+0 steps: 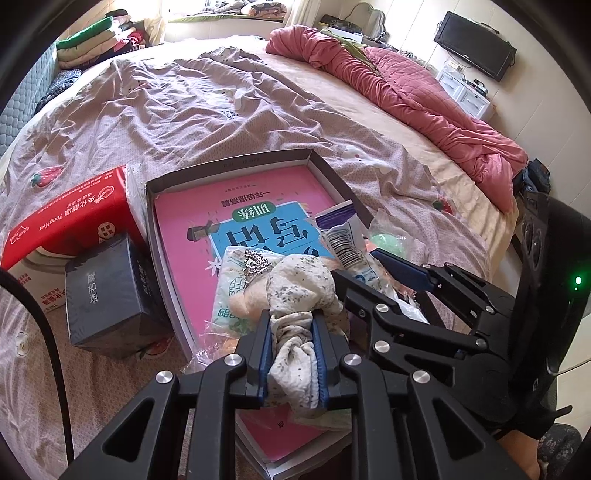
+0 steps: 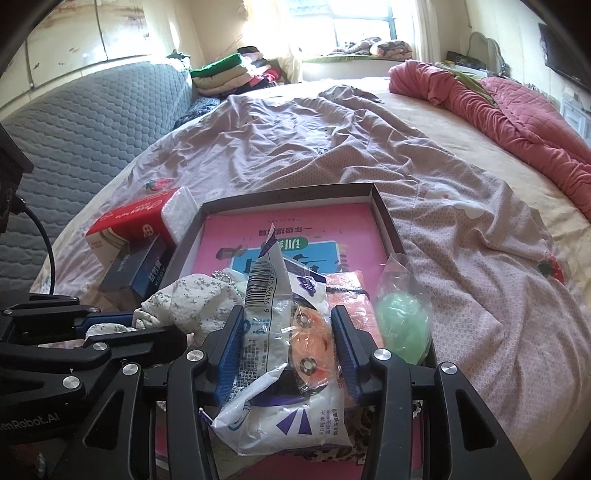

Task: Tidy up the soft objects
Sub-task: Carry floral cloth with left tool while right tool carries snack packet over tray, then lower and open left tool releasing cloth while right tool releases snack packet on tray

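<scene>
The left gripper pinches a speckled cloth toy above the shallow box on the bed. The right gripper stands spread around a white plastic packet and an orange bagged thing (not clearly squeezing either). A lift could drag the crinkly packets beside the toy out, or the toy's crown charm may snag.

Both wrist views sit low and close over the open cardboard box at the near bed edge, looking forward along their fingers across the bed toward the window. Left view faces slightly rightward, taking in the wall TV. Right view faces slightly leftward, catching the grey quilted sofa. Shared: box, pink book, red carton, pink quilt.
</scene>
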Demonstrator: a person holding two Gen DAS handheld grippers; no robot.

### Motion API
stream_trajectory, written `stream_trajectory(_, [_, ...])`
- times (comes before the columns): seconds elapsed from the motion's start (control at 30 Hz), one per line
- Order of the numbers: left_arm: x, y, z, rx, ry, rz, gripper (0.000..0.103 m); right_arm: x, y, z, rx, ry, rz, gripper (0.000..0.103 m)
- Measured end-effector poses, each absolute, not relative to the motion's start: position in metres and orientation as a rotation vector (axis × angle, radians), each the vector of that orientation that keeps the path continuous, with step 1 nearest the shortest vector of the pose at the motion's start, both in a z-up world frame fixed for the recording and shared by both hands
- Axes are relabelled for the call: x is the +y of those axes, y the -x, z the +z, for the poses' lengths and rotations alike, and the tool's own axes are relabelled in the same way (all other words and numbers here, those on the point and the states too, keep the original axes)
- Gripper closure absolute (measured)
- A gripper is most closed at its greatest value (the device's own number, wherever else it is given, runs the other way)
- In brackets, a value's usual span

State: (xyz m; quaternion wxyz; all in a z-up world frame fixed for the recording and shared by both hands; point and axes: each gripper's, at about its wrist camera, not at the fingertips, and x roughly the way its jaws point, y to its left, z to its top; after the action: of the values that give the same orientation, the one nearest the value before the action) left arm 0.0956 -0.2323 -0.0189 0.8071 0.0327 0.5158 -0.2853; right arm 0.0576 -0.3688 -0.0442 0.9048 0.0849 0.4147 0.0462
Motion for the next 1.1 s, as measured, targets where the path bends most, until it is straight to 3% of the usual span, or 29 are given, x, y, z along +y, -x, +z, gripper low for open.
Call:
stream_trajectory(0.13, [-0.231, -0.096, -0.019, 1.108, -0.053, -0.616, 0.082, -0.371, -0.056, -0.041, 0.841, -0.186, 0.096, 0.052])
stream_trajectory(0.2, [-0.230, -0.096, -0.019, 1.111, -0.048, -0.618, 0.082, -0.372, -0.053, -0.038, 0.831, -0.190, 0.092, 0.044])
stream_trajectory(0.37, [-0.228, -0.097, -0.020, 1.115, -0.031, -0.622, 0.081, -0.380, -0.045, -0.027, 0.782, -0.214, 0.069, 0.037])
stream_trajectory(0.6, [-0.229, -0.097, -0.019, 1.113, -0.024, -0.624, 0.080, -0.387, -0.042, -0.024, 0.773, -0.231, 0.050, 0.035])
stream_trajectory(0.87, [-0.232, -0.093, -0.015, 1.100, -0.040, -0.627, 0.065, -0.386, -0.041, -0.026, 0.787, -0.221, 0.036, 0.035])
stream_trajectory(1.1, [-0.234, -0.090, -0.010, 1.077, -0.075, -0.614, 0.058, -0.391, -0.039, -0.026, 0.779, -0.231, 0.017, 0.030])
